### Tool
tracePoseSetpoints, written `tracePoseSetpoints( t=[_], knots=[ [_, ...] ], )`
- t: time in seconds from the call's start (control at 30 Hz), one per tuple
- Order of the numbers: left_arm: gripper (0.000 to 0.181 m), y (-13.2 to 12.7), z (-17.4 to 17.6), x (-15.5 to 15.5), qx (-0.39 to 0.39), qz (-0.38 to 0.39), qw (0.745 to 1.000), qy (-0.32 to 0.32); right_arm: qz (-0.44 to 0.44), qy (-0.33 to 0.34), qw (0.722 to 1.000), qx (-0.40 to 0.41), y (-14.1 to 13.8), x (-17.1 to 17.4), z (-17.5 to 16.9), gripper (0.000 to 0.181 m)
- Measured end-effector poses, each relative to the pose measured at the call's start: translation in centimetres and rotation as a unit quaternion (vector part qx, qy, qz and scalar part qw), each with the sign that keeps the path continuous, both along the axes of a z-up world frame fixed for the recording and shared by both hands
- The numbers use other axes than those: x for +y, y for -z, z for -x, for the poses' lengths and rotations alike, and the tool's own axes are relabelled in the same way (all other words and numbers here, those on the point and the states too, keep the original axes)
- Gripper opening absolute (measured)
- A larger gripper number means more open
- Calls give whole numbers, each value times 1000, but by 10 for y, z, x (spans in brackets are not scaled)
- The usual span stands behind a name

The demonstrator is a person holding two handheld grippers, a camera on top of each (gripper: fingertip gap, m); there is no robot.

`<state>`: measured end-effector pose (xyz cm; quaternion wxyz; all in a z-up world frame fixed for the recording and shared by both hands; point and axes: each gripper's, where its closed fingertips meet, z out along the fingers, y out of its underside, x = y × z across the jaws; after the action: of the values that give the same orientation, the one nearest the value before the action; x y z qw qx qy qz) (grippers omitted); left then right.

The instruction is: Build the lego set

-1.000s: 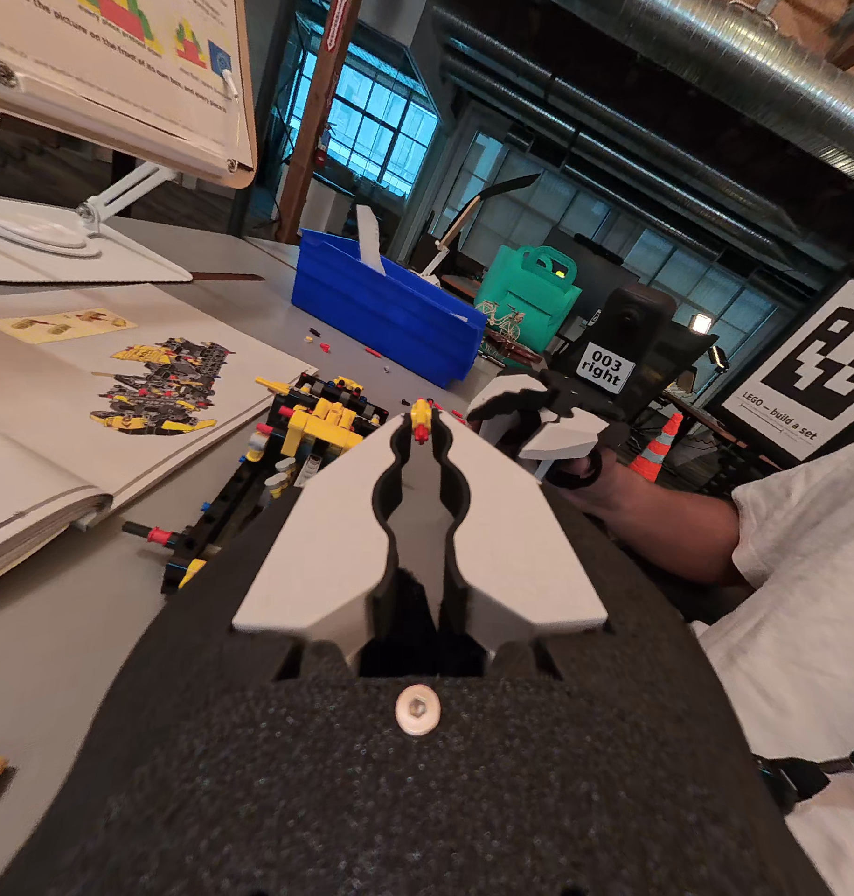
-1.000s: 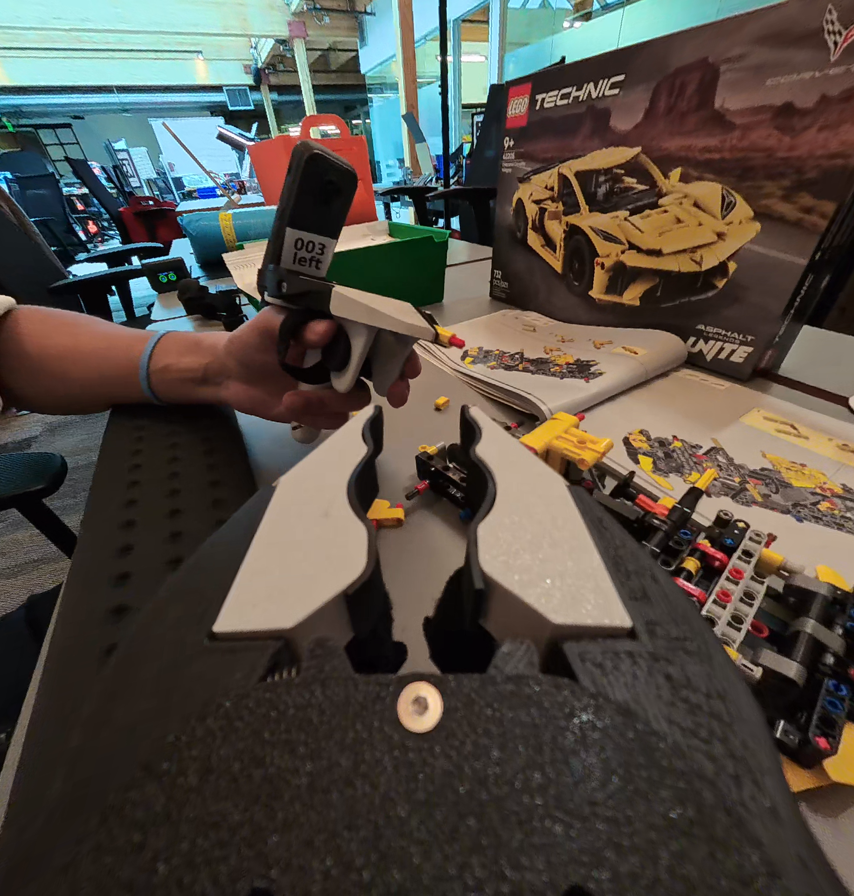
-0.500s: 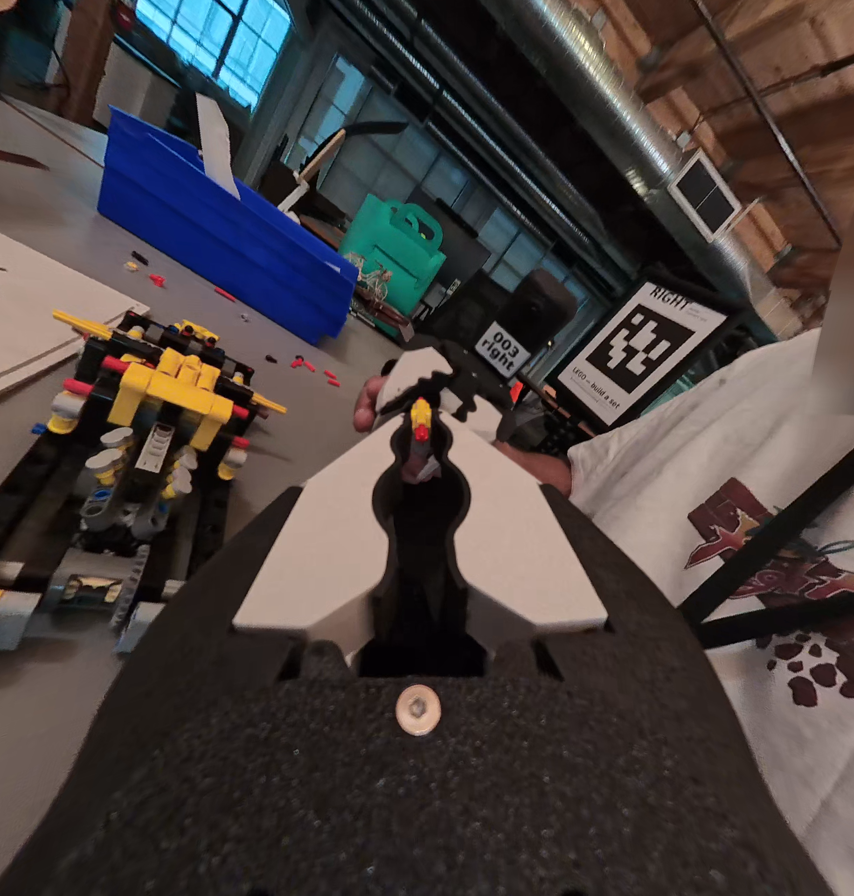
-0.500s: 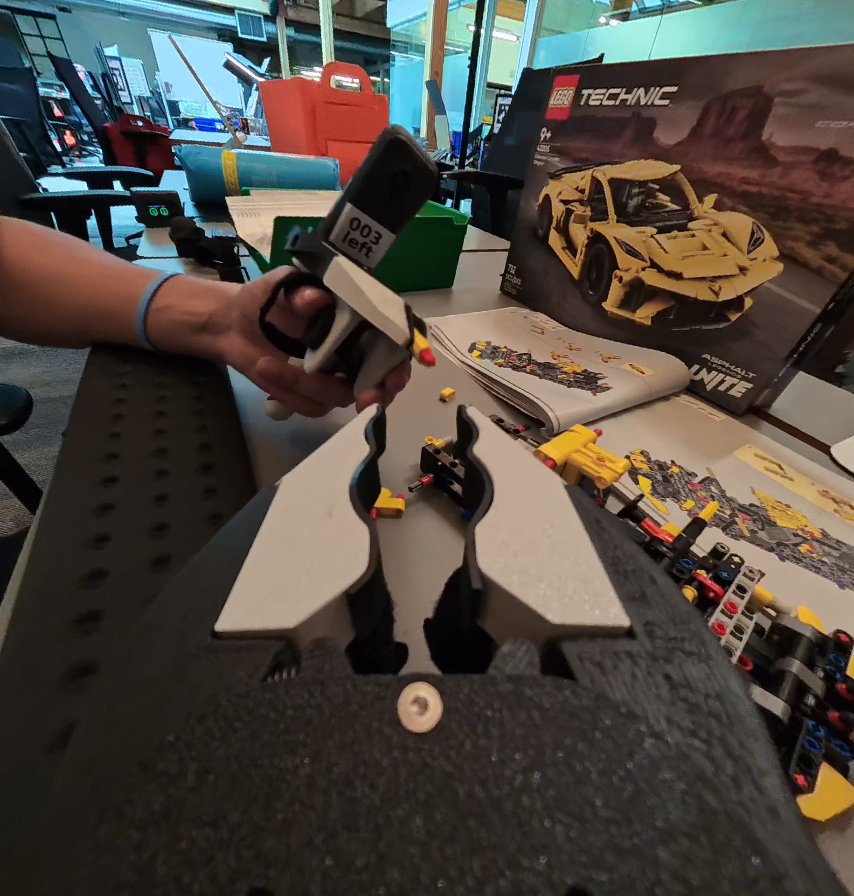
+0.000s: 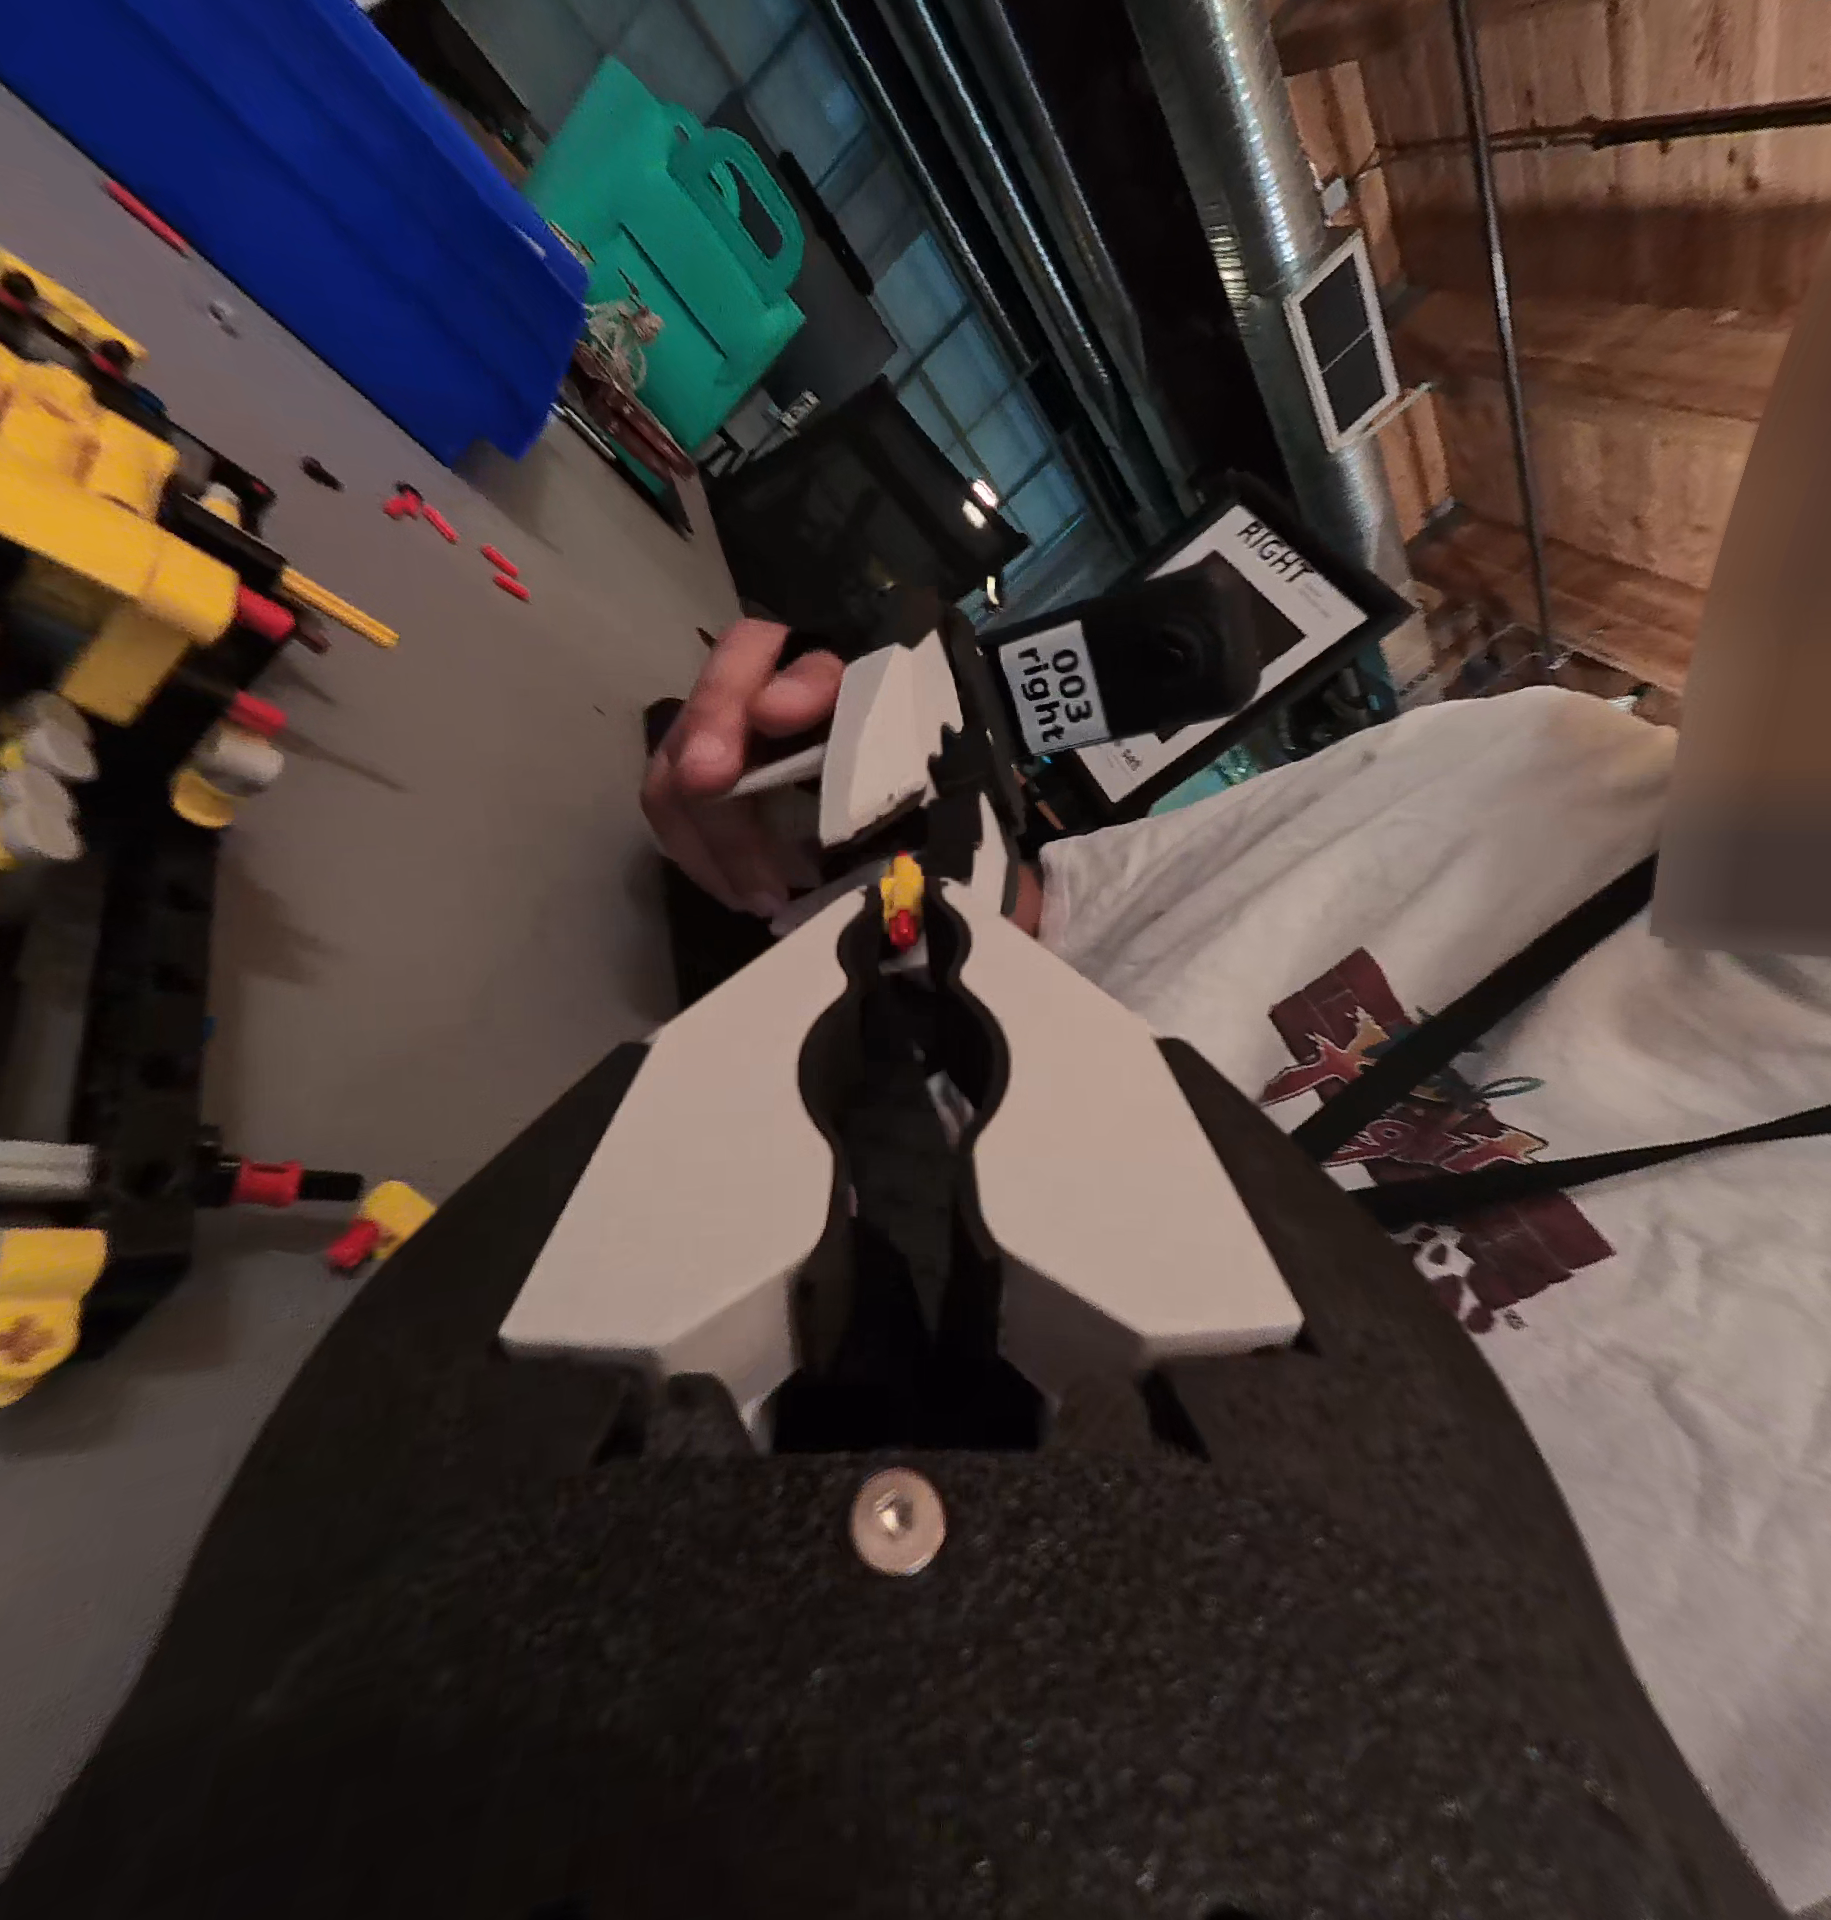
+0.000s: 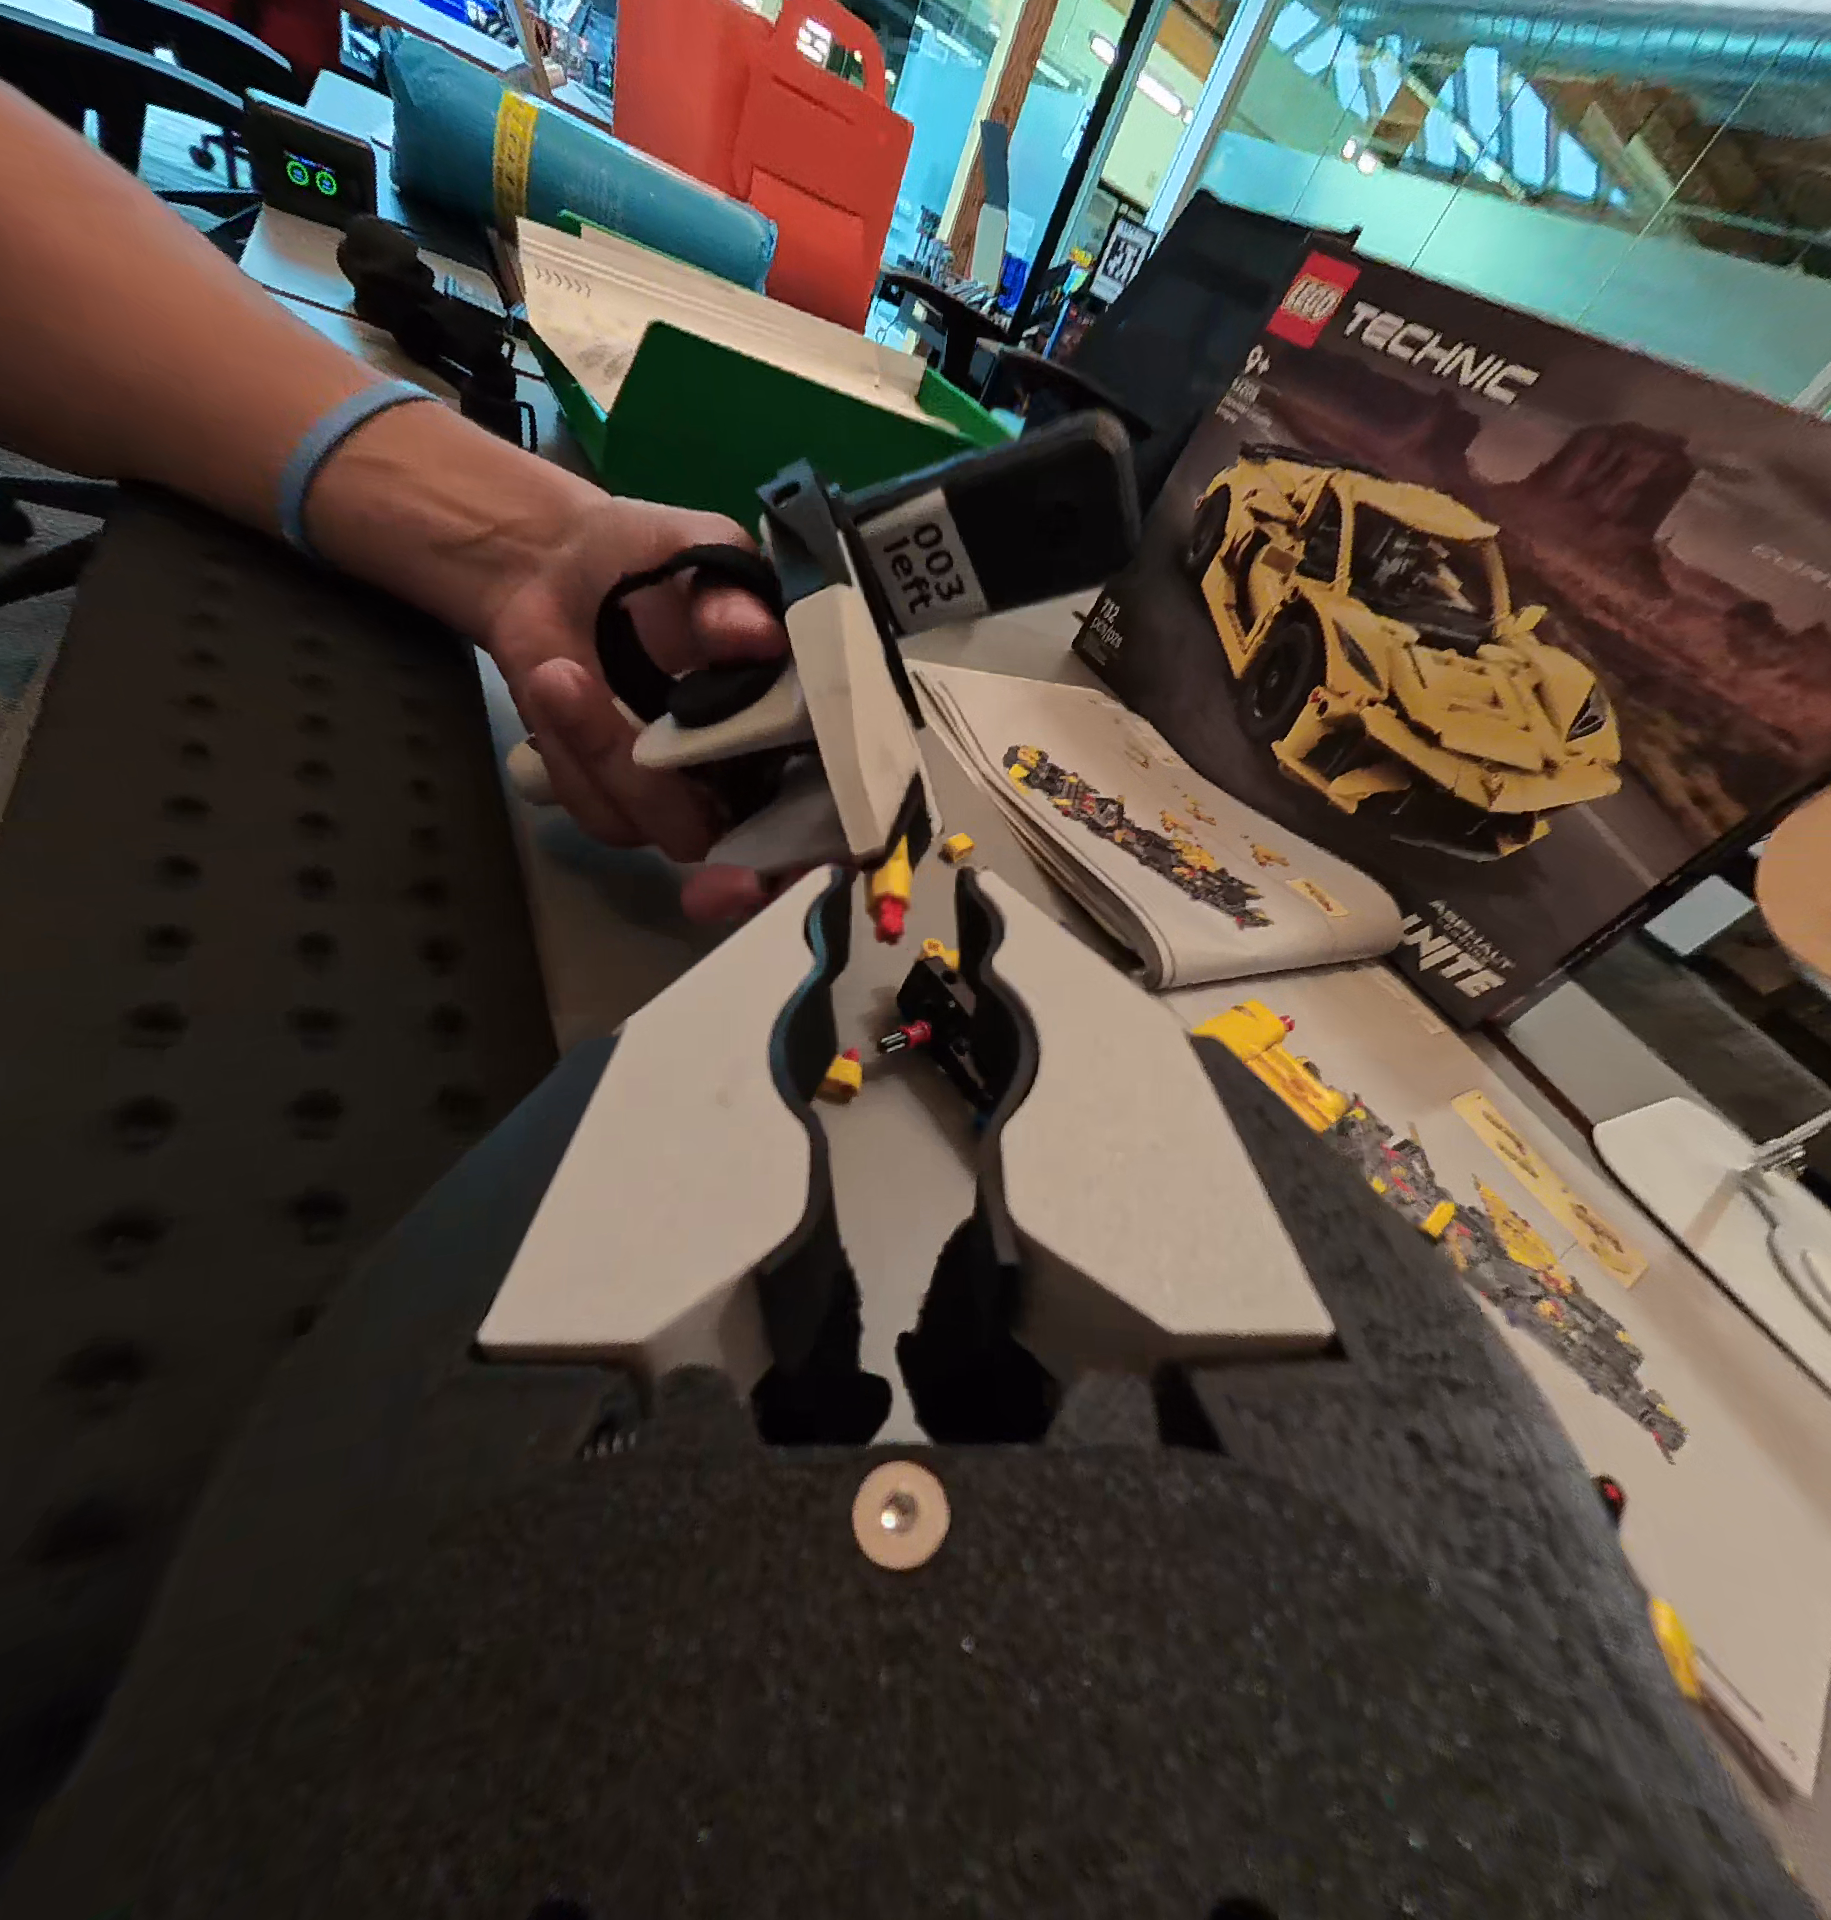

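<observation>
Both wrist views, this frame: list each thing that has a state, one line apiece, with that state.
left gripper: shut on the yellow-and-red piece, held off the table.
right gripper: open, empty, fingers apart.
instruction booklet: lying open.
partly built car chassis: unfinished, resting on the table.
set box: standing upright behind the booklet.

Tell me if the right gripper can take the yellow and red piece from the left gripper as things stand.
Probably yes. The right gripper is open, and the yellow and red piece hangs from the shut left gripper right at its fingertips, red end free. Nothing sits between them.
</observation>
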<state>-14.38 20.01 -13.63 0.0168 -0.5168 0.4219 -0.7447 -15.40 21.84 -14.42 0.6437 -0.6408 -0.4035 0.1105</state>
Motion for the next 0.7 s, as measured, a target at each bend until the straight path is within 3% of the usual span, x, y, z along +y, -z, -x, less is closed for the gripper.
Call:
tracePoseSetpoints(
  t=[0.2,0.57,0.7],
  knots=[
    [7,-4,2,-5,-4,23,1000,19,-41,-2,999,-15,-5,-6,4,8],
    [7,-7,5,-8,-2,43,998,42,-95,6,994,-51,-8,-10,8,7],
    [18,4,9,6,13,-68,998,4,-17,7,999,-40,2,-5,1,6]
  ],
)
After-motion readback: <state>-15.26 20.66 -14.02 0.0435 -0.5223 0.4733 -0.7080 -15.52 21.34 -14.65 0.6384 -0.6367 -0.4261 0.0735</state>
